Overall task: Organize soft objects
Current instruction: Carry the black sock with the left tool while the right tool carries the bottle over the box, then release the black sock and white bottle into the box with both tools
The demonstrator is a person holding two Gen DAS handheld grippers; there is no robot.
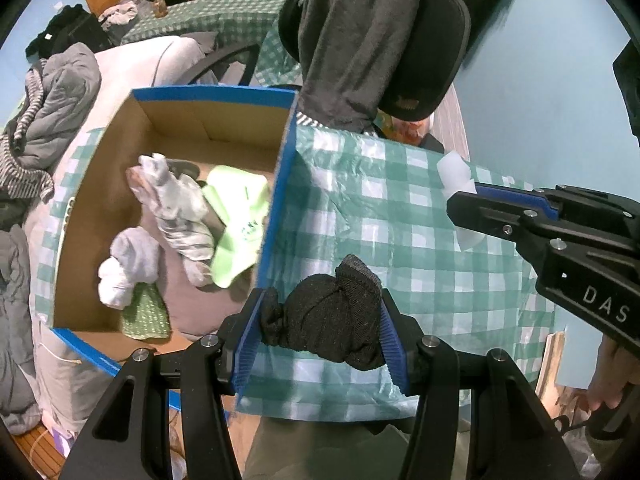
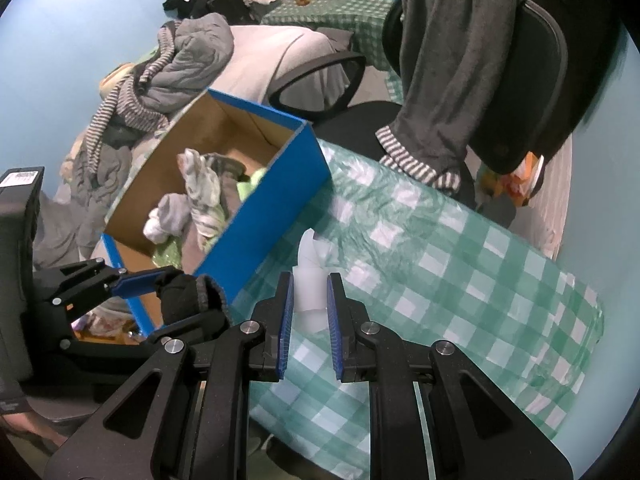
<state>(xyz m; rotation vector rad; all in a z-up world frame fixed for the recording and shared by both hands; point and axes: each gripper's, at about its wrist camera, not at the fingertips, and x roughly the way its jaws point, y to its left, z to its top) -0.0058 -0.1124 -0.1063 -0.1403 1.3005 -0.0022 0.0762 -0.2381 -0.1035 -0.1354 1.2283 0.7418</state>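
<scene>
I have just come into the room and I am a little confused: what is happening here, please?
A person is sorting soft things with two handheld grippers. The left gripper is shut on a black sock bundle, close to the blue cardboard box that already holds several rolled socks. The right gripper is shut on a white folded item above the green checked tablecloth.

The left gripper [image 1: 322, 328] clamps a black sock [image 1: 326, 316] above the checked desk [image 1: 400, 216], just beside the blue box [image 1: 276, 184] that holds bundled socks [image 1: 176, 204]. At right, the right gripper [image 1: 460, 200] pinches a white sock [image 1: 454, 174].
</scene>
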